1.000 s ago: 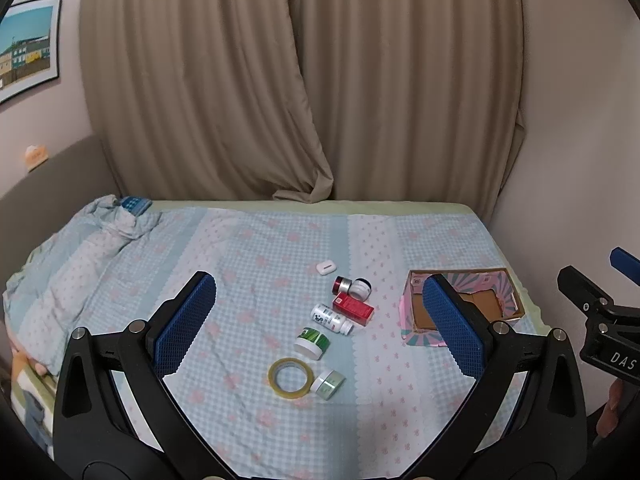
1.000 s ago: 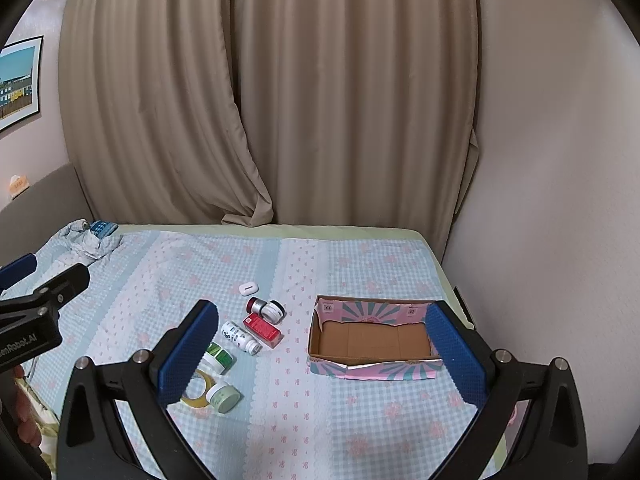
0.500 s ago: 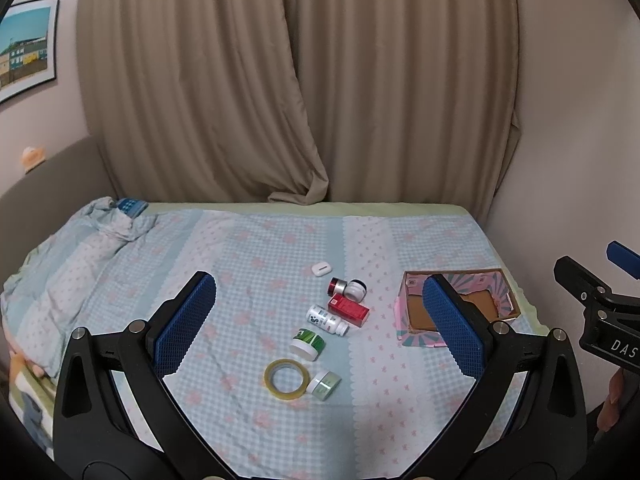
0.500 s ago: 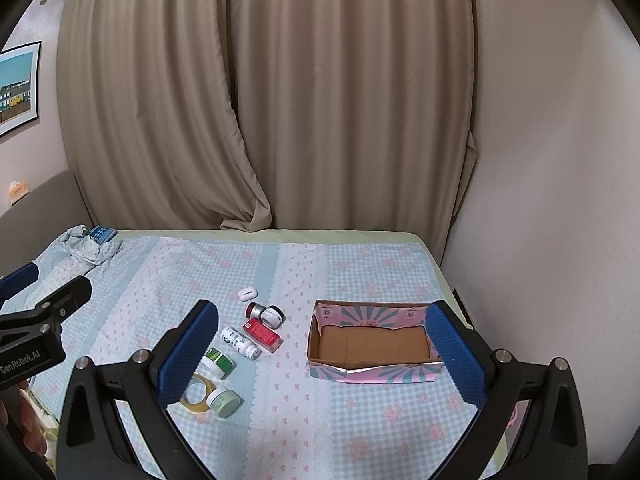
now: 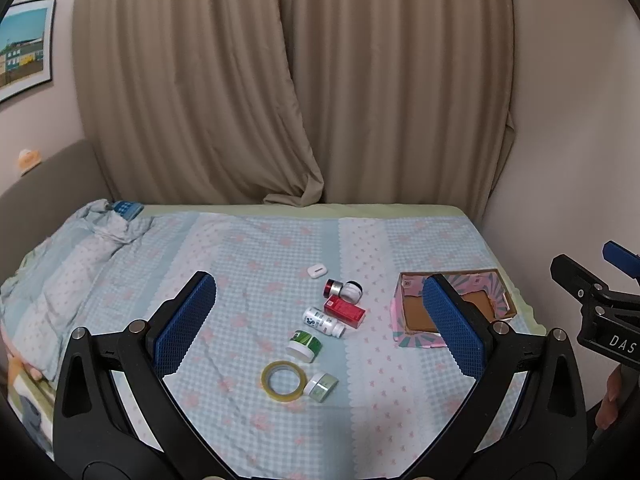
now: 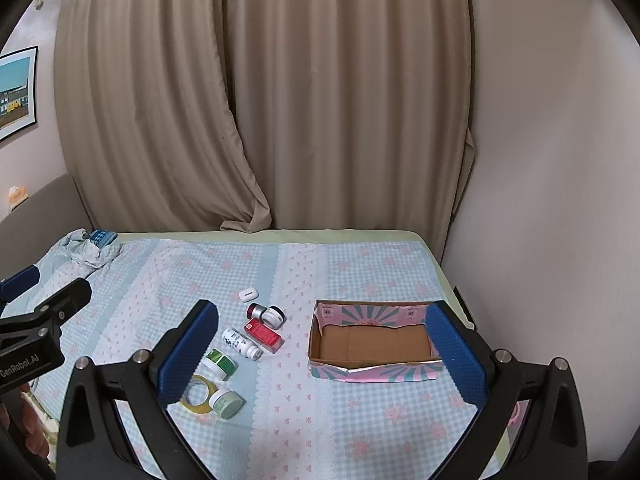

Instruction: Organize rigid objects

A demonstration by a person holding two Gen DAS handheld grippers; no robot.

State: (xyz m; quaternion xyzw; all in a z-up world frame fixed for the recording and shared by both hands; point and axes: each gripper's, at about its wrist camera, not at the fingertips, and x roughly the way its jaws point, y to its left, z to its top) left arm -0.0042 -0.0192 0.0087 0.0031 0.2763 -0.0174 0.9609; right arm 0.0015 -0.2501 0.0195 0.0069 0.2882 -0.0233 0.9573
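Several small items lie in a row on the bed: a white earbud case (image 5: 316,271), a red-lidded jar (image 5: 333,288) touching a white jar (image 5: 352,291), a red box (image 5: 345,311), a white bottle (image 5: 323,321), a green-labelled jar (image 5: 305,345), a yellow tape roll (image 5: 283,380) and a pale green jar (image 5: 321,386). An open pink cardboard box (image 6: 374,342) with nothing inside sits to their right. My left gripper (image 5: 320,328) is open and empty, held above the items. My right gripper (image 6: 322,350) is open and empty, nearer the box.
A crumpled blanket (image 5: 72,256) with a blue item (image 5: 127,209) lies at the bed's far left. Beige curtains (image 5: 288,80) hang behind the bed. A wall (image 6: 540,160) runs along the bed's right edge.
Both grippers have drifted slightly; the bed and items shift a little in each view. Nothing was picked up, and both stay open.
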